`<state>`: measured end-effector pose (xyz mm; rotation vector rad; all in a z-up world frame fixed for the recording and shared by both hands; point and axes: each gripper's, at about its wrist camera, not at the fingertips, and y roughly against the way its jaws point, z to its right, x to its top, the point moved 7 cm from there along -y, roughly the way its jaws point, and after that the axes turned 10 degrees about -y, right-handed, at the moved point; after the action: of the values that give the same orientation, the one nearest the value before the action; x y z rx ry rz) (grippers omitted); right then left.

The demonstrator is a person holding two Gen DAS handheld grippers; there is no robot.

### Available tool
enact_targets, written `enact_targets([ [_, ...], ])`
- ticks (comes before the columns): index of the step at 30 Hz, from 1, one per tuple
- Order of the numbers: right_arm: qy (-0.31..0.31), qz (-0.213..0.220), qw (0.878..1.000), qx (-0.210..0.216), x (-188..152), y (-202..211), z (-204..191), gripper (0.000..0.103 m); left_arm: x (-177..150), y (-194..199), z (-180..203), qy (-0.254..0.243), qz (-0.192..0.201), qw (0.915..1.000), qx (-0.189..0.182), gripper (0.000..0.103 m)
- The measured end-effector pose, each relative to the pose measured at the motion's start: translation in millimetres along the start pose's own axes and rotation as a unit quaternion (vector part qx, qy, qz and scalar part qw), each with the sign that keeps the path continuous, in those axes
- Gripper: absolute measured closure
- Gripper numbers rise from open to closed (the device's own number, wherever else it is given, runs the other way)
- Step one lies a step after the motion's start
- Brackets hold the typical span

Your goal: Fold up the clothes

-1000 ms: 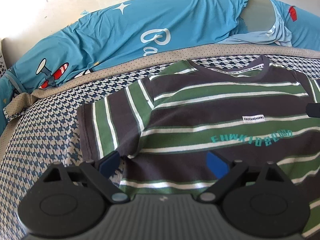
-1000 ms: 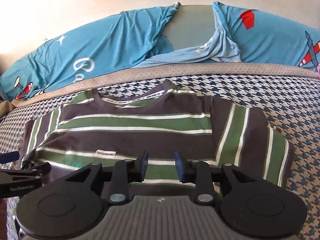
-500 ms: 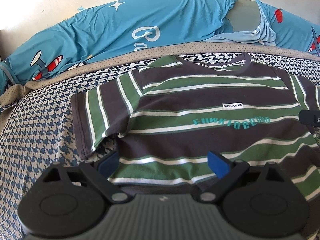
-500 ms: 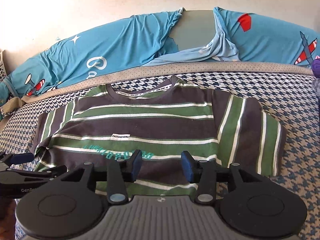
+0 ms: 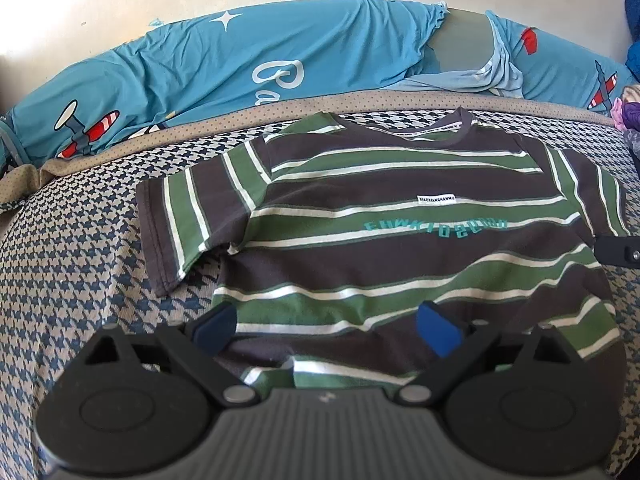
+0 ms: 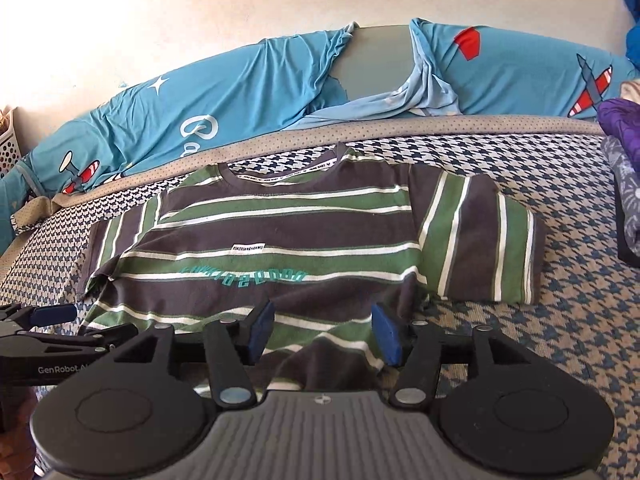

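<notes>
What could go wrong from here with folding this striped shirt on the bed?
The striped shirt lies flat, but its hem is bunched near the right claw, whose jaws have just been opening with nothing pinched; a fold made now could trap that wrinkle. The left claw is open too, over the hem, so neither holds cloth. The sleeve is spread out sideways and may flop loose if the body gets folded first.
</notes>
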<state>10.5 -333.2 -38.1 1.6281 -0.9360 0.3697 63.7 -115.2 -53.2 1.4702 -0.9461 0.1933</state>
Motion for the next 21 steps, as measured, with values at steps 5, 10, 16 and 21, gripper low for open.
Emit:
enact_targets([
  [5, -0.007, -0.006, 1.0, 0.0, -10, 9, 5, 0.047, -4, 0, 4, -0.005, -0.006, 1.0, 0.0, 0.006],
  [10, -0.016, -0.015, 1.0, -0.002, -21, 15, 9, 0.043, -9, 2, 8, -0.006, -0.008, 0.9999, -0.003, 0.006],
  [16, -0.032, -0.038, 0.999, 0.01, -36, 19, 10, 0.043, -15, 5, 9, -0.004, -0.008, 0.9999, -0.007, 0.006],
  [21, -0.029, -0.049, 0.998, 0.019, -48, 20, 3, 0.043, -23, 6, 9, 0.001, -0.012, 0.9999, -0.007, 0.006],
])
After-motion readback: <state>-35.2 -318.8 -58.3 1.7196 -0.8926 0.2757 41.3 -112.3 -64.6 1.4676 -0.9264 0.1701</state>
